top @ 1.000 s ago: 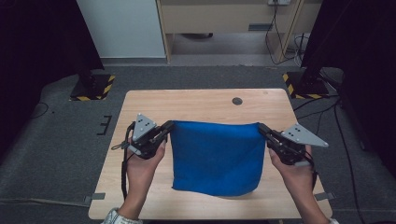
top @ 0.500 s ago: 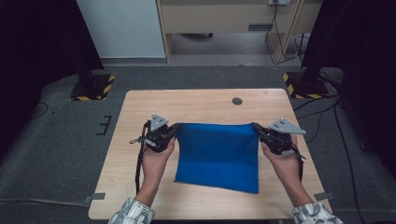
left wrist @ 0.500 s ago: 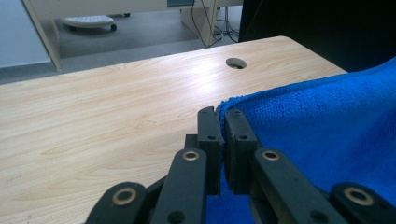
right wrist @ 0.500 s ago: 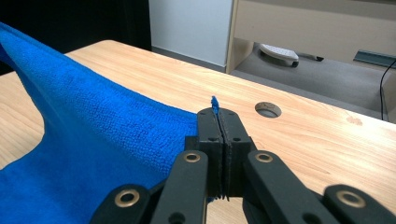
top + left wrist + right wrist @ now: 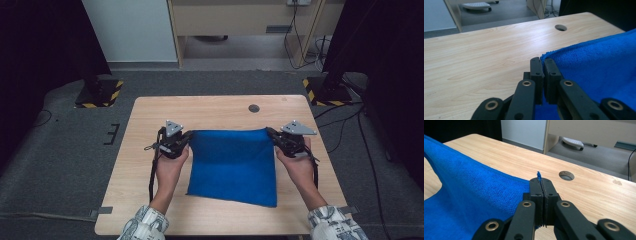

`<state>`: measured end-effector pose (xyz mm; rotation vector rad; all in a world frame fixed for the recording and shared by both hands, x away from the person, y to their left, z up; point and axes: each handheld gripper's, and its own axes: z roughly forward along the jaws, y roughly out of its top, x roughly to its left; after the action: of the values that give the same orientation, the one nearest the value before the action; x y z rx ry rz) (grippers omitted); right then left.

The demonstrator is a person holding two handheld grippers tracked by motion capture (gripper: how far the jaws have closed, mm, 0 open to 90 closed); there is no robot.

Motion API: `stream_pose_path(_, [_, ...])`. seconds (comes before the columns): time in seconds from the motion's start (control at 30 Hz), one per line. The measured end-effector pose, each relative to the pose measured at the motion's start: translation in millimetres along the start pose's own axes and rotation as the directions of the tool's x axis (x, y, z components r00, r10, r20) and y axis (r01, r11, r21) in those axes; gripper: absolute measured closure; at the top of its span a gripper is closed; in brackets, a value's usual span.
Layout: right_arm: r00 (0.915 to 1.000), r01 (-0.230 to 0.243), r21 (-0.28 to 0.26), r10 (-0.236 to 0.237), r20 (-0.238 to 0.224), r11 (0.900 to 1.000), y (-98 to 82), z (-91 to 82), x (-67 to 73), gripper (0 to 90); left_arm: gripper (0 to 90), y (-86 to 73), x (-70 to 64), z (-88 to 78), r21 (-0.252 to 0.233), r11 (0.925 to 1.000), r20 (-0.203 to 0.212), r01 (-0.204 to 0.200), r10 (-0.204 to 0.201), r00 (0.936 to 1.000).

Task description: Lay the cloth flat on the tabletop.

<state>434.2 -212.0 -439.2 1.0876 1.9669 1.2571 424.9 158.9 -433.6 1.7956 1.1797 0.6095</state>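
1. Blue terry cloth (image 5: 233,165) is spread on the light wood table (image 5: 215,107), its near part flat, its far edge stretched between both grippers.
2. Left gripper (image 5: 184,142): jaws are clamped on the cloth's far-left corner; in the left gripper view the corner (image 5: 544,56) is pinched between the pads.
3. Right gripper (image 5: 274,136): jaws are pressed tight on the far-right corner; a blue tuft (image 5: 539,175) is seen above the tips.
4. Far edge appears slightly raised off the tabletop, though that can't be told for sure from the high view.
5. A round cable hole (image 5: 254,108) is seen beyond the cloth, well apart.
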Motion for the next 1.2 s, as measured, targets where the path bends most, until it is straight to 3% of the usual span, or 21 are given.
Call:
stream_pose_path(0.43, [0.9987, -0.047, 0.054, 0.045, 0.024, 0.997, -7.3, 40.0, -19.8, 88.9, 86.8, -1.2, 4.5, 33.2, 0.029, 0.9996, -0.017, -0.004, 0.005, 0.9998])
stream_pose_path(0.67, [0.996, -0.085, 0.089, 0.083, 0.032, 0.992, -9.8, 63.4, -31.3, 88.9, 86.8, 0.7, 13.4, 62.4, 0.081, 0.9966, -0.034, 0.012, -0.01, 0.9994])
stream_pose_path(0.87, [0.9953, -0.093, 0.097, 0.09, 0.034, 0.991, -11.3, 78.2, -36.9, 88.9, 86.8, -2.1, 19.5, 83.8, 0.117, 0.9931, -0.059, 0.003, 0.004, 0.9982])
stream_pose_path(1.2, [0.9955, -0.081, 0.107, 0.076, 0.057, 0.991, -10.5, 83.8, -37.7, 88.8, 86.8, -3.4, 16.7, 87.9, 0.131, 0.9914, -0.08, -0.009, 0.02, 0.9966])
